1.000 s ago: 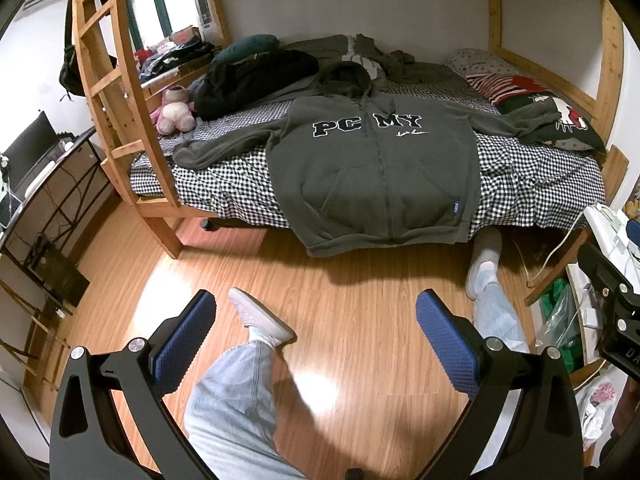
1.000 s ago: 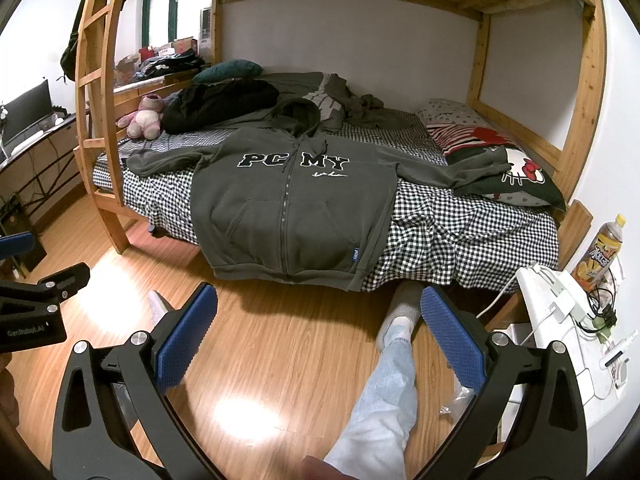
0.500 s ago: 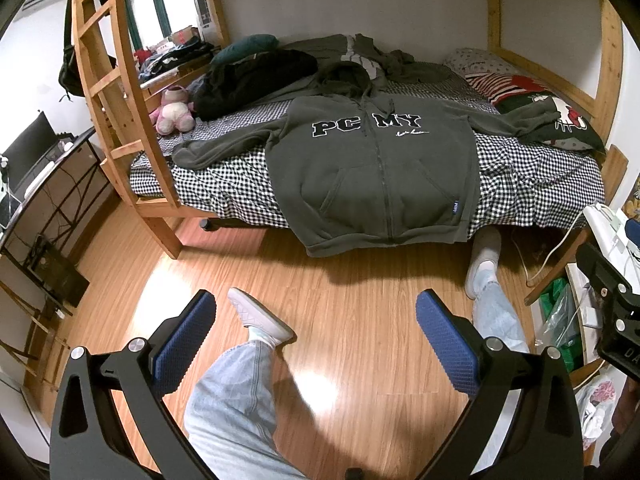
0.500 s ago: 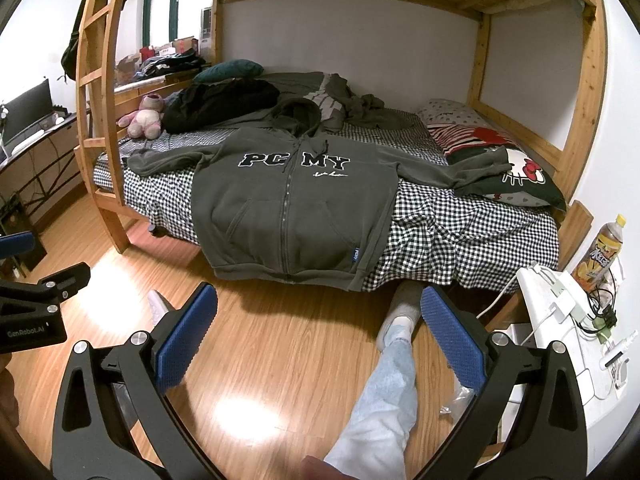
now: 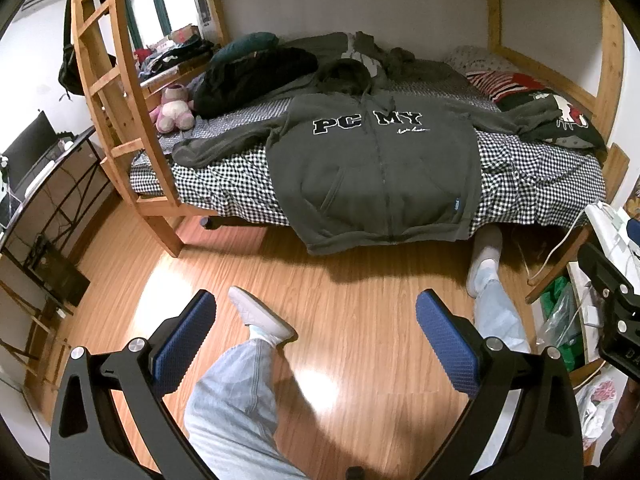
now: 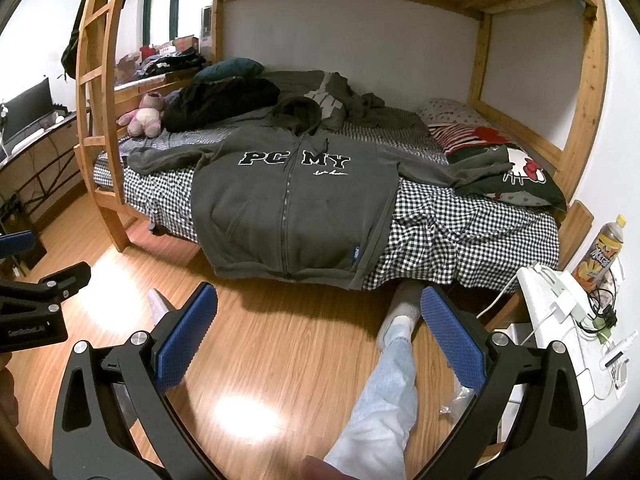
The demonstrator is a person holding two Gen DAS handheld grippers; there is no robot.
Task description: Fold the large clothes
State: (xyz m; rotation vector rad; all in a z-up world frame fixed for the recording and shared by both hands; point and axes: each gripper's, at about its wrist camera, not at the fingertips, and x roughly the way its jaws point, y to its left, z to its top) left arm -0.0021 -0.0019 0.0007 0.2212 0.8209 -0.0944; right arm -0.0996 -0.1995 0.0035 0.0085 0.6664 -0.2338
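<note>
A dark green zip hoodie with white "PC MY" lettering lies face up on the checked bed. Its sleeves are spread to both sides and its hem hangs over the bed's front edge. My left gripper is open over the wooden floor, well short of the bed, with nothing between its blue pads. My right gripper is open too and holds nothing, also back from the bed. The left gripper's body shows at the left edge of the right wrist view.
A person's legs in light jeans and pale shoes stand on the floor. A wooden ladder rises at the bed's left end. On the bed lie dark clothes, a pink plush toy and pillows. A white stand with a bottle is at the right.
</note>
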